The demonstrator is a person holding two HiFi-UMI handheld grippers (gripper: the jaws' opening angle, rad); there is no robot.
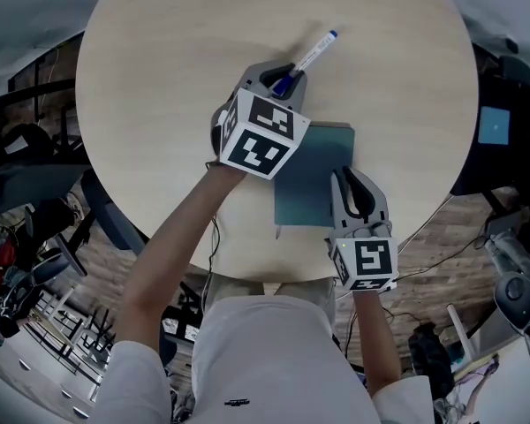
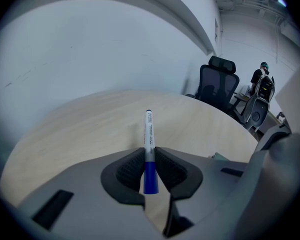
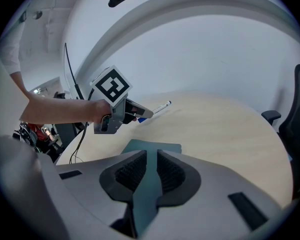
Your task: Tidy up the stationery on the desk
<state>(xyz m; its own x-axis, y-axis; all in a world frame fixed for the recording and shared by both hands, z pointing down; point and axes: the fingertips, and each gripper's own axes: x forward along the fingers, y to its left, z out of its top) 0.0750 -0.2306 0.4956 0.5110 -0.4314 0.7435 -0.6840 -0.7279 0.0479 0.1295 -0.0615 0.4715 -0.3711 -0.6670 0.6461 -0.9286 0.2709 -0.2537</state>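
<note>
A round, pale wooden table [image 1: 159, 87] filled the head view, seen from steeply above.

The left gripper [image 1: 283, 79] was held out over the middle of the table. Its two dark ribbed pads [image 2: 127, 170] were pressed against the sides of a pen [image 2: 149, 134] with a white barrel and a blue end. The blue end sat between the pads, and the white barrel pointed away toward the far right [image 1: 314, 53]. The pen's tip lay close to the tabletop, but no view showed whether it touched.

A teal notebook [image 1: 314, 179] lay flat on the near right part of the table, just to the right of the left gripper's marker cube [image 1: 263, 135].

The right gripper [image 1: 353, 188] sat over the notebook's right side, close to the near edge of the table. In its own view its jaws stood close together with only a narrow slit between them [image 3: 151, 171]. The teal cover [image 3: 152, 146] filled that slit. I could not tell whether the jaws pinched the notebook or only sat above it.

Beyond the notebook, that view also showed the left gripper [image 3: 117, 111] with the pen [image 3: 161, 106].

A black office chair [image 2: 217, 81] stood past the far right rim of the table.
</note>
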